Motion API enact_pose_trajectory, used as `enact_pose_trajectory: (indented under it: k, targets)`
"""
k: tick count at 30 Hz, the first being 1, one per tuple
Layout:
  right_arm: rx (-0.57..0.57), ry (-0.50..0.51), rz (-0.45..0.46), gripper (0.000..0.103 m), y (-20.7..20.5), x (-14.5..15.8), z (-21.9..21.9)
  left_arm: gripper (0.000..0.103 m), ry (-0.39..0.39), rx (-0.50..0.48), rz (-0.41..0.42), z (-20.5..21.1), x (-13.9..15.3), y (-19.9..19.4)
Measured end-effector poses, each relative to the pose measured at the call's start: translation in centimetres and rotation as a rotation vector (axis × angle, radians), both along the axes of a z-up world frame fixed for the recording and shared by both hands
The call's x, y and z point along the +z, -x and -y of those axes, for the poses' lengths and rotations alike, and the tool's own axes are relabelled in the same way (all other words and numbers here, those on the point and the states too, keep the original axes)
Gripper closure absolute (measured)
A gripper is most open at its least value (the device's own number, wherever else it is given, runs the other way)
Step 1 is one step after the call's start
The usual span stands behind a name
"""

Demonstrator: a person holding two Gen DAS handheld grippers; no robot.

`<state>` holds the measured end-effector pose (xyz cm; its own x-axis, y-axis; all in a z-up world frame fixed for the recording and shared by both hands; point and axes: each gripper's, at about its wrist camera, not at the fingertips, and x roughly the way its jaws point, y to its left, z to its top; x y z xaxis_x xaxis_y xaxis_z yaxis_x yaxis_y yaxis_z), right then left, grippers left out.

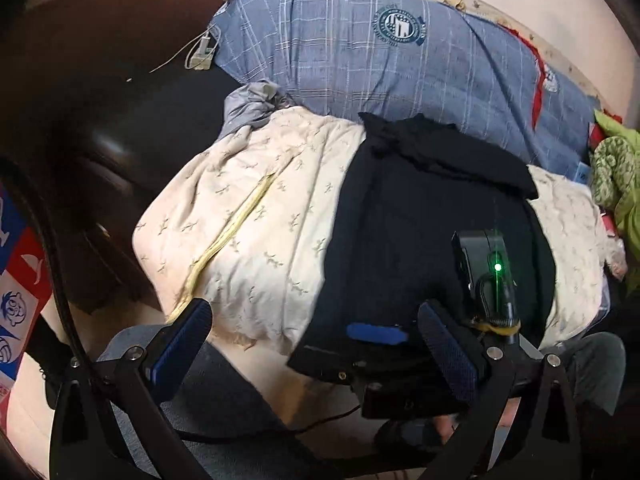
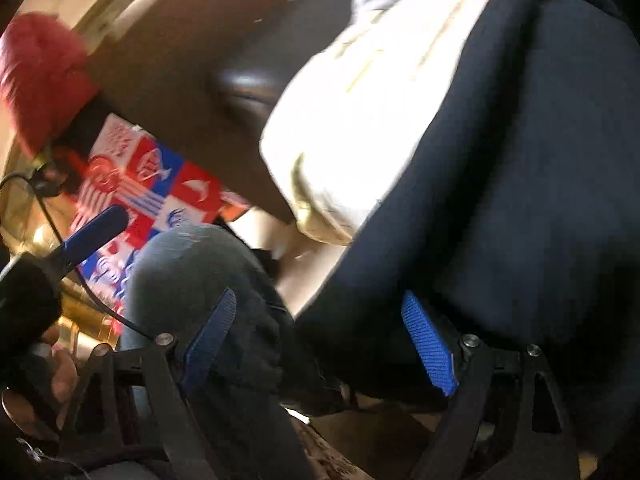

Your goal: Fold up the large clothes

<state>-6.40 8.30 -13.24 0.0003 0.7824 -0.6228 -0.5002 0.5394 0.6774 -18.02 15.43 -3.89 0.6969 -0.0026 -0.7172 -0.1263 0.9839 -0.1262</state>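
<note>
1. A dark navy garment point(image 1: 420, 216) lies spread across the cream quilt point(image 1: 256, 216) on the bed, flat for folding.
2. Your left claw point(image 1: 320, 340) hangs released above its near edge.
3. Your right claw point(image 2: 320, 344) gapes at the near hem, gripping nothing.

Left tool point(image 1: 316, 344): fingers spread wide, nothing between them. Right tool point(image 1: 486, 280), green light lit, sits over the near edge of the dark garment point(image 1: 420, 232). Garment lies flat on a cream quilt point(image 1: 256, 208) on the bed, top part folded over. Blue checked blanket point(image 1: 360, 52) behind it. Green cloth point(image 1: 616, 172) at far right.
</note>
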Motion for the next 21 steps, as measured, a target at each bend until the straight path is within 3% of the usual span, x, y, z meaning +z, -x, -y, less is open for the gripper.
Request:
enact_pose_trajectory:
  k: [4, 7, 11, 12, 15, 17, 19, 21]
  targets:
    - [-0.162, 0.071, 0.0, 0.018, -1.3, 1.1, 4.3, 0.0, -0.006, -0.046, -0.023, 1.4, -0.9, -1.5]
    - [-0.252, 0.167, 0.102, 0.018, -0.5, 4.4, 10.0, 0.0, -0.03, -0.093, -0.085, 2.7, -2.8, -3.7]
    - [-0.376, 0.409, 0.215, 0.018, 1.2, 8.3, 18.9, 0.0, -0.104, -0.108, -0.14, 3.7, -5.6, -5.5]
    - [-0.43, 0.486, 0.201, 0.018, 1.6, 8.9, 21.7, 0.0, -0.114, -0.102, -0.156, 3.5, -6.2, -5.7]
    - [-0.516, 0.563, 0.095, 0.018, 1.8, 8.2, 26.9, 0.0, -0.085, -0.079, -0.196, 2.3, -7.2, -6.4]
    - [-0.544, 0.557, -0.004, 0.018, 2.0, 6.5, 28.6, 0.0, -0.062, -0.071, -0.203, 1.8, -7.4, -6.5]
    - [-0.54, 0.584, -0.092, 0.018, 1.8, 4.1, 29.4, 0.0, -0.091, -0.051, -0.226, 1.6, -7.7, -6.8]
    - [-0.552, 0.622, -0.111, 0.018, 1.6, 2.6, 29.5, 0.0, -0.097, -0.048, -0.269, 1.4, -8.4, -7.3]
